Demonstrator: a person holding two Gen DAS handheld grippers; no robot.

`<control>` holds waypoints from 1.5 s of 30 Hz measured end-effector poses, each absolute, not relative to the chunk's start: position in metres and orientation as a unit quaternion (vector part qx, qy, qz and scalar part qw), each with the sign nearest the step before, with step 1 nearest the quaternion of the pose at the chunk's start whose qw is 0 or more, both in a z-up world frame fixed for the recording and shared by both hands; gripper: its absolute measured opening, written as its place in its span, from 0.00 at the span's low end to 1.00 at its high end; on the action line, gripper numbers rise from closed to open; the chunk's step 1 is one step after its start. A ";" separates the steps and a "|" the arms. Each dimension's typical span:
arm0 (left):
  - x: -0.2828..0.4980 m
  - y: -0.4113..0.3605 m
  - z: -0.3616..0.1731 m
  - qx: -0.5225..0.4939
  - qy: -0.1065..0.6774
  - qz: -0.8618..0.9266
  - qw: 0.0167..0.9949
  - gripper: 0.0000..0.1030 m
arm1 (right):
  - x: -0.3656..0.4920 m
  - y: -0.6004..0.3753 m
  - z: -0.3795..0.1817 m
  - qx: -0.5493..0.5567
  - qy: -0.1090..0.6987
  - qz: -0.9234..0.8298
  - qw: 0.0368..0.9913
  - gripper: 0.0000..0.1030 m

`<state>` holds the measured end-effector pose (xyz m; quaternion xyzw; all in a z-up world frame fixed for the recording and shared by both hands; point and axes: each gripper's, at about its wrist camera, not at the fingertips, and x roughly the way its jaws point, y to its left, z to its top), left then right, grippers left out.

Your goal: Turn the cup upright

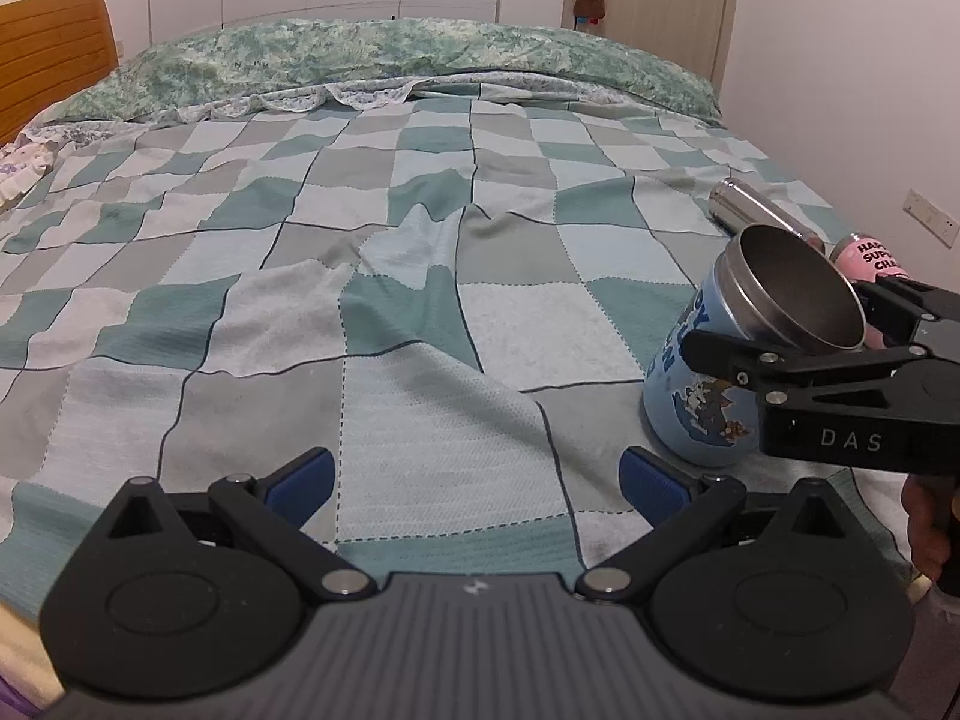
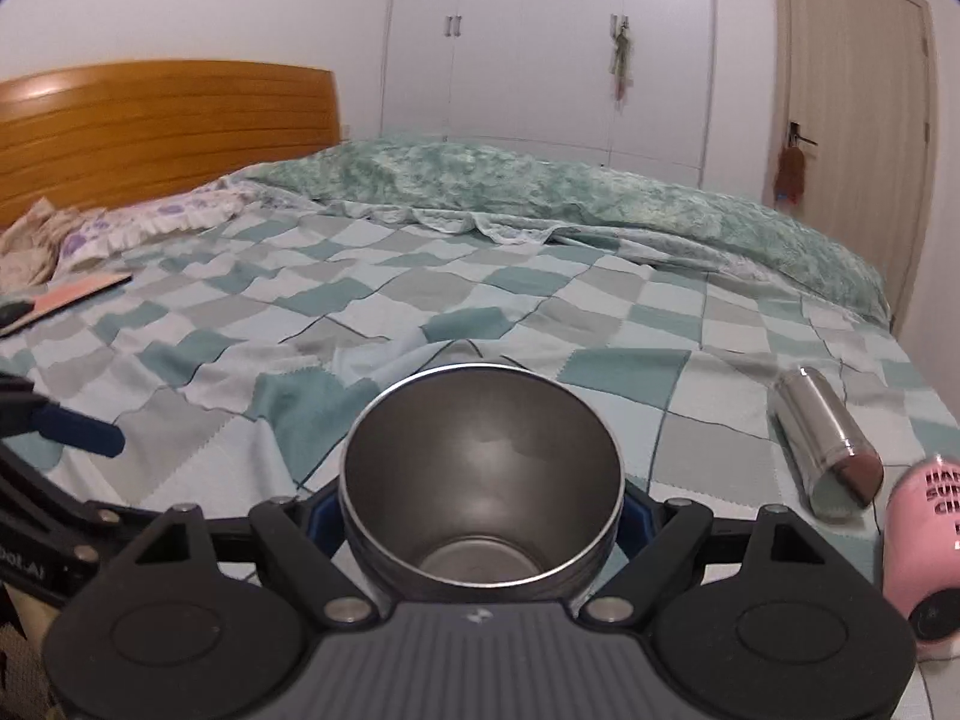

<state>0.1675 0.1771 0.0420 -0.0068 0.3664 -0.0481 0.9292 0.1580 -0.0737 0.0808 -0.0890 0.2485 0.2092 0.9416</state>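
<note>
The right claw [image 1: 798, 354] is gripping the light blue cartoon-printed cup with the steel lining [image 1: 720, 372] just below its rim, one finger on each side. The cup is tilting, its mouth facing up and toward the far end of the bed, its base touching or just above the green and grey checked bedspread [image 1: 420, 300]; I cannot tell which. From the right wrist view the steel interior [image 2: 480, 480] is filling the space between the blue pads [image 2: 635, 516]. The left claw [image 1: 477, 480] is hanging wide and empty nearby. A silver cylindrical flask [image 1: 756, 210] and a pink printed tumbler [image 1: 873, 258] are lying beyond. The flip looks nearly finished; next, I judge, comes levelling the base onto the soft cover, then letting go gently.
</note>
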 end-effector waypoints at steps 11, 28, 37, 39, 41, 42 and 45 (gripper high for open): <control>0.163 0.178 0.043 -0.009 0.361 -0.043 0.932 1.00 | 0.157 -0.076 0.086 -0.085 0.245 0.222 0.940 0.93; 0.081 0.104 0.055 -0.031 0.221 -0.064 0.973 1.00 | 0.033 -0.202 0.103 -0.054 0.067 0.190 0.978 1.00; 0.031 0.055 0.021 -0.008 0.139 -0.025 0.990 1.00 | -0.019 -0.254 0.073 -0.078 0.049 0.155 0.984 1.00; 0.024 0.044 0.014 0.010 0.112 -0.009 0.994 1.00 | -0.024 -0.260 0.065 -0.074 0.050 0.154 0.984 1.00; 0.019 0.035 0.008 0.014 0.101 0.000 0.995 1.00 | -0.028 -0.267 0.058 -0.076 0.047 0.150 0.985 1.00; 0.018 0.032 0.006 0.014 0.099 0.003 0.995 1.00 | -0.030 -0.269 0.055 -0.077 0.044 0.147 0.985 1.00; 0.012 0.026 0.004 0.026 0.083 0.014 0.996 1.00 | -0.034 -0.275 0.048 -0.068 0.037 0.143 0.987 1.00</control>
